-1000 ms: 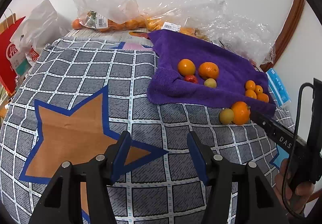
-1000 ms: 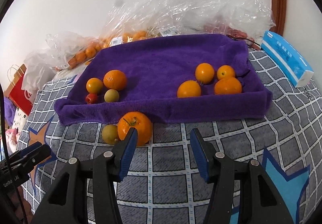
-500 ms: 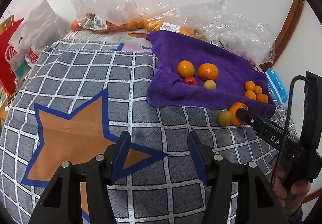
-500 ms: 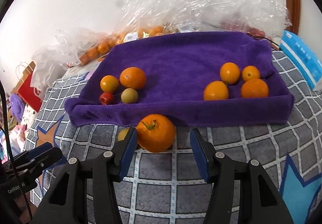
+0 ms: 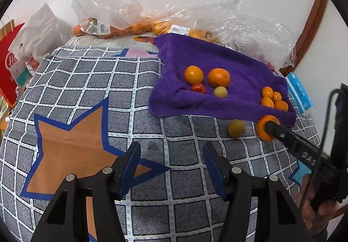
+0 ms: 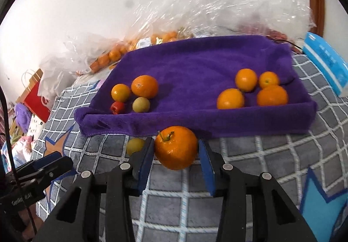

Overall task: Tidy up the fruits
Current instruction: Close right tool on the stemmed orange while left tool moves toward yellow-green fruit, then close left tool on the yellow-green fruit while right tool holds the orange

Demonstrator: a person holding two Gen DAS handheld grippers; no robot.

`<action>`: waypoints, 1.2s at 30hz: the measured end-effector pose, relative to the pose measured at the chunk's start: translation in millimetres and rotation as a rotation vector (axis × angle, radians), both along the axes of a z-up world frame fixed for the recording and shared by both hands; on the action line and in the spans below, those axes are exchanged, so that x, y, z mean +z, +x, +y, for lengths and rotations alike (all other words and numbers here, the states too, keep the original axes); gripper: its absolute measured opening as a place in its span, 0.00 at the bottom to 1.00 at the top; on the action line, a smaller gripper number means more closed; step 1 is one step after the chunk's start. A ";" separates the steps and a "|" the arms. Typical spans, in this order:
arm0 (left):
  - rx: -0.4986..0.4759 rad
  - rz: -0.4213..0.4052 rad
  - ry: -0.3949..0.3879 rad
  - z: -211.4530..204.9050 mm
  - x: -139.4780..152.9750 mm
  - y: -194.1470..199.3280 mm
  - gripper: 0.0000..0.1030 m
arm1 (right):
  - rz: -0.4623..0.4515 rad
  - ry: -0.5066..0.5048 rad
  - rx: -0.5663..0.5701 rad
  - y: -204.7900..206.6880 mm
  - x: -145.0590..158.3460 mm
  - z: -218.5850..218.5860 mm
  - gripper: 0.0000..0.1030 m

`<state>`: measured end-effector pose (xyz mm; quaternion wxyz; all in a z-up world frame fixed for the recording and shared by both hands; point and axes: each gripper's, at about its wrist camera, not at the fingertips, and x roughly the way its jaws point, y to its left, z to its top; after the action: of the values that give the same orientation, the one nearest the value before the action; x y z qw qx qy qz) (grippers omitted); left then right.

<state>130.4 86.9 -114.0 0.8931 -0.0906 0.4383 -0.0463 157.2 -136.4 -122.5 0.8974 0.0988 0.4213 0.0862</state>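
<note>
1. Closing on the large orange point(image 6: 175, 147), the right gripper point(image 6: 175, 150) has the fruit between its 2 blue pads; the left pad looks to be touching the peel, the right pad seems just short of it, so the pinch is not yet complete.
2. That orange sits on the checked cloth point(image 6: 250, 161) directly ahead of the right gripper, its stem pointing up, right against the near folded edge of the purple towel point(image 6: 195, 63) (the fold likely stopped it rolling).
3. A small yellow-green fruit point(image 6: 135, 145) lies just beyond the right gripper's left finger, partly hidden by it; I judge it is close enough to be nudged as the jaws finish closing.
4. Farther ahead on the towel, 4 oranges point(image 6: 250, 89) cluster ahead and to the right, while a mixed group point(image 6: 134, 94) of 2 oranges, 1 yellow-green fruit and 1 red one lies ahead and to the left, which suggests sorting by kind.
5. The left gripper point(image 5: 171, 165) is parted and empty, hovering over the star pattern of the cloth with nothing between its fingers, well short of the towel ahead and to its right.
6. The grasped orange probably belongs with the right-hand cluster, so the next move needs a lift over the towel's raised fold.
</note>
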 end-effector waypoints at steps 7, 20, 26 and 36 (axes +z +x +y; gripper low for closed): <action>0.018 0.000 0.045 -10.2 -9.7 0.5 0.56 | 0.001 -0.100 -0.058 -29.0 3.6 -36.3 0.41; 0.015 0.046 0.032 -8.6 -24.8 -3.4 0.60 | -0.036 -0.164 -0.063 -31.4 -7.5 -34.1 0.43; -0.010 0.037 0.103 -19.3 -26.6 -6.3 0.63 | -0.012 -0.158 -0.085 -24.8 -16.8 -40.9 0.43; -0.087 0.004 0.041 -47.3 -11.6 4.4 0.62 | -0.020 -0.117 -0.082 -29.9 -13.3 -52.8 0.42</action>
<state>134.8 39.6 -125.7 0.8910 -0.0535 0.4444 -0.0759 127.3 -189.3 -135.7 0.9086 0.0622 0.4122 0.0257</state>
